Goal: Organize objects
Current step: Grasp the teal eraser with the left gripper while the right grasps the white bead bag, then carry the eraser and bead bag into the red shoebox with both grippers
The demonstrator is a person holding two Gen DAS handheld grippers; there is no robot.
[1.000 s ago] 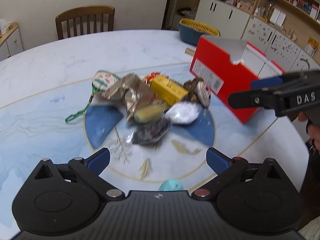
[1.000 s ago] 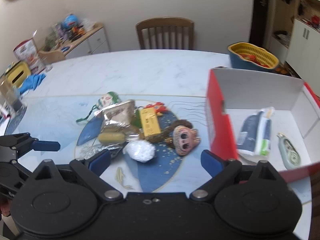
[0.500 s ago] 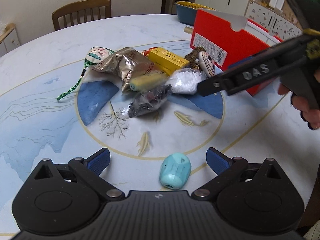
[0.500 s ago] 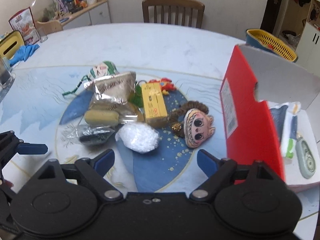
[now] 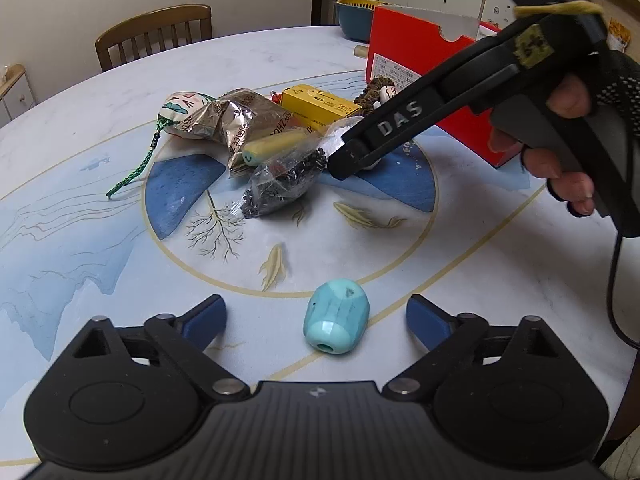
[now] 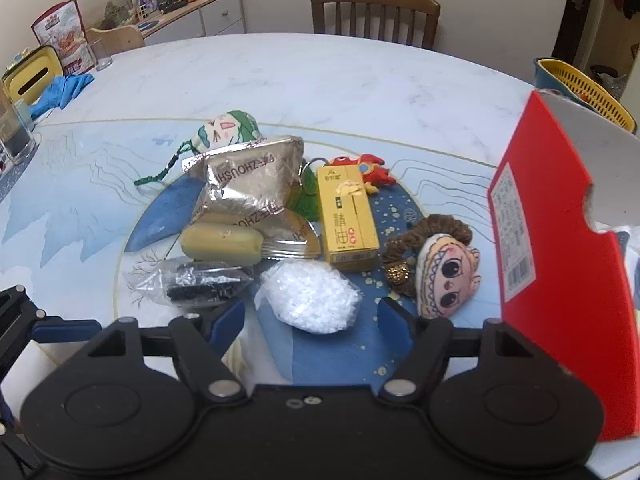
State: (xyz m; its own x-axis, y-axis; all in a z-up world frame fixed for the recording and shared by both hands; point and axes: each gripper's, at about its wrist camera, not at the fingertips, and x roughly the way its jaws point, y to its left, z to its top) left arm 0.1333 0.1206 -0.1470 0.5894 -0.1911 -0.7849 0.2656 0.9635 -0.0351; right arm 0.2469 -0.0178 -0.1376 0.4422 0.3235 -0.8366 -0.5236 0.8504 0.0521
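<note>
A pile of small objects lies mid-table: a white bead bag [image 6: 310, 300], a black bead bag [image 6: 200, 282], a silver snack packet [image 6: 248, 188], a yellow box [image 6: 347, 216], a doll-face plush [image 6: 446, 280] and a green pouch [image 6: 224, 132]. My right gripper [image 6: 311, 318] is open, its jaws on either side of the white bead bag. My left gripper [image 5: 316, 316] is open and empty, just in front of a turquoise sharpener [image 5: 337, 315]. The red box [image 6: 560, 264] stands at the right.
A wooden chair [image 6: 376, 12] stands behind the table. A yellow-and-blue basket [image 6: 580, 88] sits at the far right. A glass [image 6: 16, 136], a blue cloth [image 6: 60, 92] and a yellow tissue box [image 6: 32, 80] sit at the far left edge.
My right gripper has dropped and moved forward to the white bead bag. My left gripper has pulled back, bringing the turquoise sharpener into full view between its fingers.
</note>
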